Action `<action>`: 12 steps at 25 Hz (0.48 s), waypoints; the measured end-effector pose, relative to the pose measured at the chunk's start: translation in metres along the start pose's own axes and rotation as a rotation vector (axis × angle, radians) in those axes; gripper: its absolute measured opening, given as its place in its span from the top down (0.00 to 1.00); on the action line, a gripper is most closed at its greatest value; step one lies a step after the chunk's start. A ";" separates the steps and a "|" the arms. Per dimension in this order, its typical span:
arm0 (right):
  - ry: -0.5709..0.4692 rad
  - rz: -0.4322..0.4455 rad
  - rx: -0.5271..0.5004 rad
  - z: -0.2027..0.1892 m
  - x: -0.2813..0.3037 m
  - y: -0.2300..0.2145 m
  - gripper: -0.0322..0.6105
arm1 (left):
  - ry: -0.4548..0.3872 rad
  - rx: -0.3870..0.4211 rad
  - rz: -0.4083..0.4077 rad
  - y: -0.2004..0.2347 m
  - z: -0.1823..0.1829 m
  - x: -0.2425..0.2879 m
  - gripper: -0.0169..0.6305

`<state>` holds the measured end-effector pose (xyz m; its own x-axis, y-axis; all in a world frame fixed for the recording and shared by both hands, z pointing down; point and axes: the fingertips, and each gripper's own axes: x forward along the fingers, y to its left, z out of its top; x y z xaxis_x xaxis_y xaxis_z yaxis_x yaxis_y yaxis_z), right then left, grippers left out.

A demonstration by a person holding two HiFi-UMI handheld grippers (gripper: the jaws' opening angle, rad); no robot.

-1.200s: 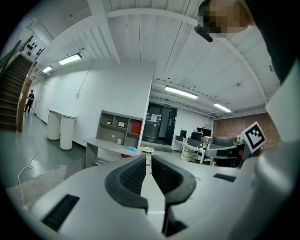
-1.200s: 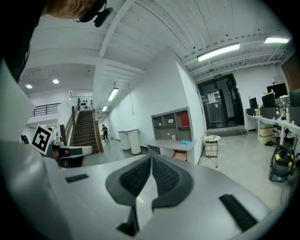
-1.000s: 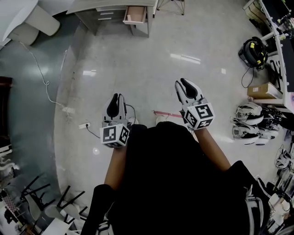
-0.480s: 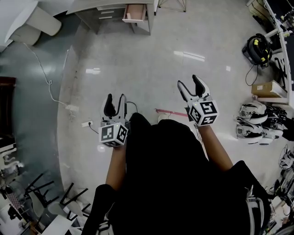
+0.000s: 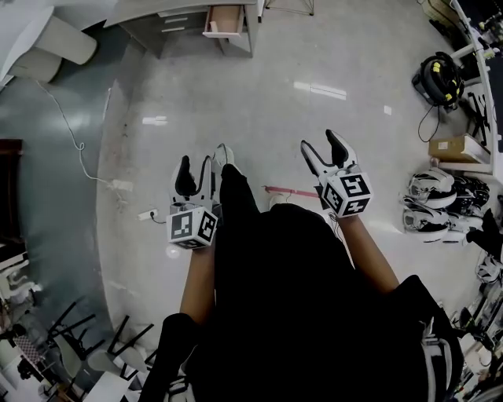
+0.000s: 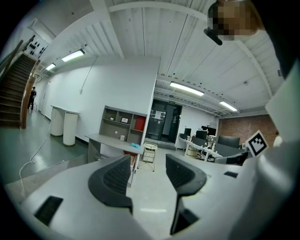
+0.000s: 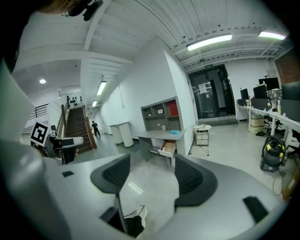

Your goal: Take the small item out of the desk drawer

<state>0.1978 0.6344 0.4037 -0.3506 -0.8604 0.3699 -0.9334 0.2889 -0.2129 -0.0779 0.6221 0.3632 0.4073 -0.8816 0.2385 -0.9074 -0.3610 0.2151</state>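
A grey desk (image 7: 161, 136) stands far off across the shiny floor, with one drawer (image 7: 167, 149) pulled open; in the head view the open drawer (image 5: 223, 20) is at the top edge. Its inside is too far to make out. My left gripper (image 5: 193, 173) is held at waist height, open, nothing between its fingers (image 6: 116, 175). My right gripper (image 5: 327, 151) is level with it to the right, also open and empty, its pads (image 7: 189, 178) framing the distant desk. The left gripper view shows the desk (image 6: 112, 143) ahead, partly hidden by the left jaw.
A wire stool (image 7: 202, 136) stands right of the desk, shelving (image 7: 161, 113) behind it. Power strip and cable (image 5: 118, 187) lie on the floor at left, a pink strip (image 5: 287, 191) by my feet. Vacuum (image 5: 438, 78), box (image 5: 457, 148) and shoes (image 5: 432, 188) line the right side. Folded chairs (image 5: 94, 345) lie bottom left.
Both grippers have gone from nearly shut to open. The desk has slid toward the top of the head view, and a shoe has stepped forward beside the left gripper.
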 end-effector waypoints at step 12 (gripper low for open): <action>0.042 -0.058 -0.054 0.055 0.139 0.001 0.51 | -0.004 -0.062 -0.059 0.104 0.031 0.134 0.64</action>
<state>0.1527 0.4920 0.4052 -0.2972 -0.8585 0.4179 -0.9547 0.2617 -0.1413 -0.1203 0.4568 0.3884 0.4591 -0.8608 0.2197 -0.8738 -0.3929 0.2865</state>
